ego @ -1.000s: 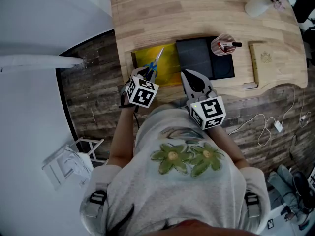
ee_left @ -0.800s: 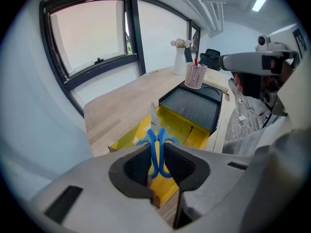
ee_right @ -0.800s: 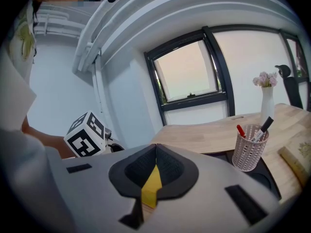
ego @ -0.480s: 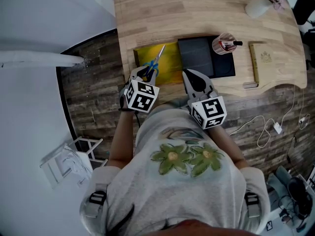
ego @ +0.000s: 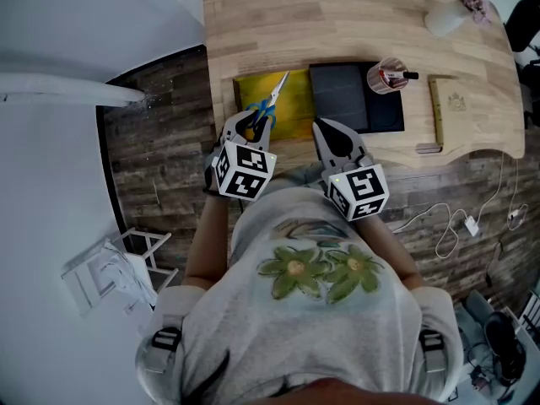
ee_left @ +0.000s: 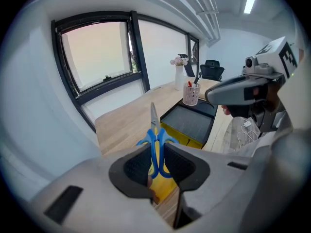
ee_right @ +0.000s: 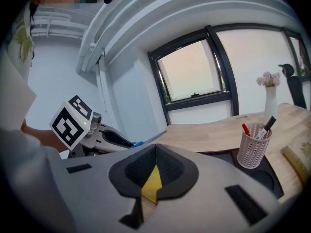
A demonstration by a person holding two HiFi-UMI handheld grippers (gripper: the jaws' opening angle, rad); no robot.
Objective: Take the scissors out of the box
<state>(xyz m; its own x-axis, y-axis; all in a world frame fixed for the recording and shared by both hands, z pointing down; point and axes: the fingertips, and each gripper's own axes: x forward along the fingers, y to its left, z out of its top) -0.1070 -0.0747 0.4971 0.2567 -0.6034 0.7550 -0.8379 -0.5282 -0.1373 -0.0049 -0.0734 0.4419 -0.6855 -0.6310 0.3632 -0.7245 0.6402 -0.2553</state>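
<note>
Over the yellow box (ego: 297, 115), left tool (ee_left: 158, 149) clamped on blue-handled scissors (ee_left: 153, 118) (right tool (ee_right: 154, 149) pressed together, empty).

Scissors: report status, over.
Left gripper shut on scissors, by the blue handles. Blades point away, over yellow box. Right gripper shut, empty. Nothing blocking.

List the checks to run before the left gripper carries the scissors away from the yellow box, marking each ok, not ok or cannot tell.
1. Left gripper shut on the scissors' blue handles: ok.
2. Blades closed, pointing away from the person: ok.
3. Scissors above the yellow box's rim: cannot tell; the head view shows them over the box.
4. Right gripper shut, empty, off to the side: ok.
5. Bare table beyond the box for set-down: ok.
</note>
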